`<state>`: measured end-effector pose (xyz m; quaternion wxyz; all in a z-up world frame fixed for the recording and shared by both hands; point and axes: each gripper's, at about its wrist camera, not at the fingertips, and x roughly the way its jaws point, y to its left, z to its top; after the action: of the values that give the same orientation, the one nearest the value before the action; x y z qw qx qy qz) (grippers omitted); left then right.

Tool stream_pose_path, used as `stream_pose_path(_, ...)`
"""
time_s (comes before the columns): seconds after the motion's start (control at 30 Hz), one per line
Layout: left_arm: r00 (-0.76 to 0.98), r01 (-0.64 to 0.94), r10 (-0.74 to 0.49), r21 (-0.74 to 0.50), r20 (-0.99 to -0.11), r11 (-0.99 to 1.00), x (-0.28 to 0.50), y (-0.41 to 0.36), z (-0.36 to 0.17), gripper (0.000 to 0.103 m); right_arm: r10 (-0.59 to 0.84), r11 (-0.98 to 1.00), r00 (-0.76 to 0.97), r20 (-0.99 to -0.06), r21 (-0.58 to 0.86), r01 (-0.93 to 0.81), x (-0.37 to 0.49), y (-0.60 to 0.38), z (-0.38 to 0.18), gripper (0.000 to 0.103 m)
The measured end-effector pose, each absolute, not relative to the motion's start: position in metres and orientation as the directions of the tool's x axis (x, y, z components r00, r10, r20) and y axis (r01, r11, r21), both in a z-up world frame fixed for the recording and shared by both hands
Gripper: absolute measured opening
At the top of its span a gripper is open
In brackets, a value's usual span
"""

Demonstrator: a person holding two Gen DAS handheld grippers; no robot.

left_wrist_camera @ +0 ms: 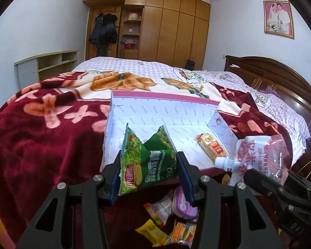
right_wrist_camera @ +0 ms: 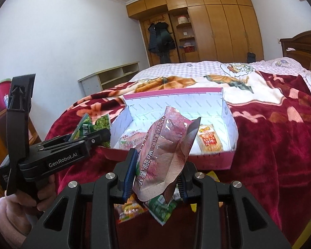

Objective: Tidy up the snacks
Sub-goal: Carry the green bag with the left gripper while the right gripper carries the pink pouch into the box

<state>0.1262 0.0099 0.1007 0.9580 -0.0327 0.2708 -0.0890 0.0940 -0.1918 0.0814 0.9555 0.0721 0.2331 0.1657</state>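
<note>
Left gripper: jaws partly closed, clamping a crumpled green foil snack packet at lower centre. Right gripper: jaws partly closed, gripping a pink-and-white spouted jelly pouch. Both are held before the open white cardboard box.

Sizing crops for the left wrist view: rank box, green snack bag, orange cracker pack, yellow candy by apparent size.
1. box
2. green snack bag, though it sits in the left tool close to the lens, so it looks inflated
3. orange cracker pack and yellow candy: look alike, not ranked
</note>
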Motion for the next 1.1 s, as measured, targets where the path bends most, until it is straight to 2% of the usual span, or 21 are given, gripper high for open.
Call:
stream_pose_path(0.5, 0.834, 0.156, -0.182, -0.093, -0.522, 0.983, 0.187, -0.002, 0.100, 0.051, 0.357, 0.933, 0.827, -0.434, 0.197, -0.300, 0.152, -0.183, 0.083, 0.036)
stream_pose_path(1.1, 0.815, 0.132, -0.142, -0.059, -0.561, 0.990, 0.245, -0.012, 0.063, 0.050, 0.355, 0.933, 0.796, -0.490, 0.235, -0.272, 0.211, -0.181, 0.059, 0.036)
